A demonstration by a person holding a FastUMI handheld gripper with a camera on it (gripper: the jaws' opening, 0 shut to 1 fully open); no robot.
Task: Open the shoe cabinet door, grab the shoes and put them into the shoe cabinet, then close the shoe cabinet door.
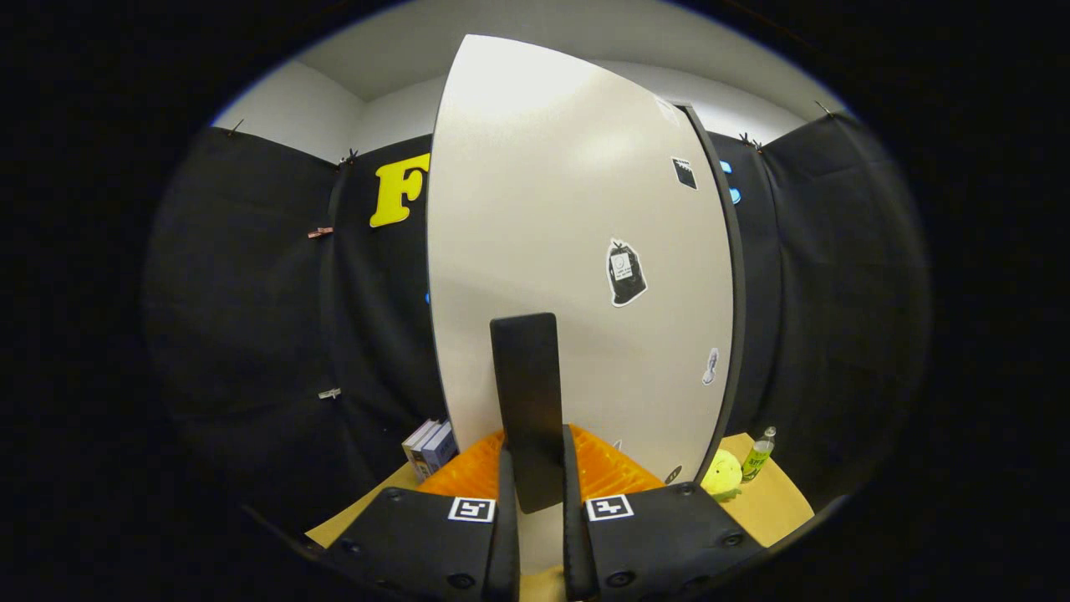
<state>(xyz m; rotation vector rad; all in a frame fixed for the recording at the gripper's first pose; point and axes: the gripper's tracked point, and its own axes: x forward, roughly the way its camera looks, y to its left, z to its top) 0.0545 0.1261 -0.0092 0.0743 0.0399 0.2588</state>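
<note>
Tongs (535,493) are clamping on a black handle (527,401), both fingers (506,518) pressing against its sides as the flat upright bar is rising between them. Each finger block is carrying a square black-and-white marker (471,509) near its tip. Behind the handle, the white cabinet door (543,251) is standing directly ahead and taking up most of the scene, its dark edge (727,276) running down the right side. Several stickers are showing on the door: a black bag-shaped one (625,272) with a small white patch of print too tiny to read, a small dark square (685,173) higher up, and a pale one (710,366) lower down; no writing on any of them is legible. An orange ridged surface (610,468) is spreading just beyond the fingers at the door's foot. Left of it, a few books (430,447) are standing on a tan tabletop (769,502). To the right, a yellow-green plush toy (722,474) is sitting beside a green bottle (758,456), whose label is too small to make out. Shoes are not identifiable.
</note>
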